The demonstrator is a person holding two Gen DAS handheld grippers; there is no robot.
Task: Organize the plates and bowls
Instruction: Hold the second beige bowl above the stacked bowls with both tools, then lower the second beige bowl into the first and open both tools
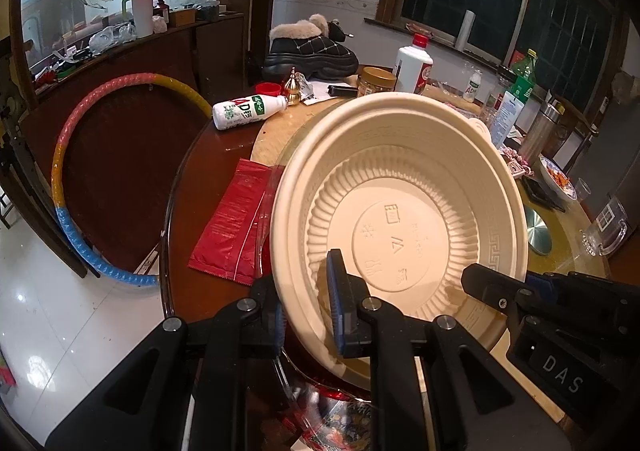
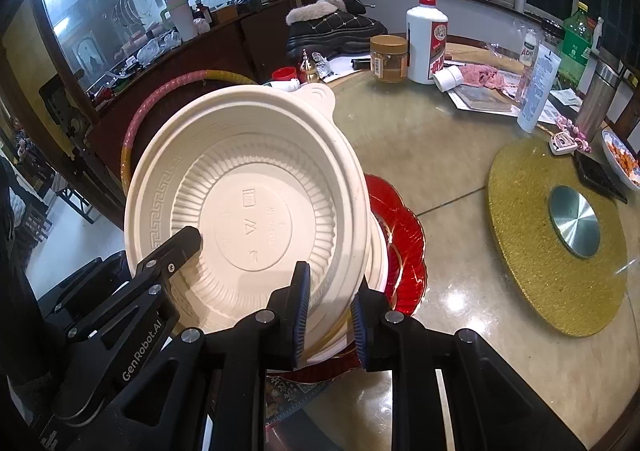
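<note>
A cream plastic bowl [image 1: 404, 207] is held tilted above the table, its inside facing both cameras; it also shows in the right wrist view [image 2: 248, 191]. My left gripper [image 1: 306, 311] is shut on the bowl's near-left rim. My right gripper [image 2: 330, 311] is shut on the bowl's near-right rim, and its finger shows in the left wrist view [image 1: 492, 287]. Under the bowl another cream bowl's rim [image 2: 378, 255] sits on a red scalloped plate [image 2: 404, 243].
A red packet [image 1: 232, 223] lies at the table's left edge by a white drink bottle [image 1: 248, 111]. A gold mat with a metal disc [image 2: 560, 235] lies to the right. A jar [image 2: 388, 57], a white liquor bottle [image 2: 426, 39], papers and a boot stand farther back.
</note>
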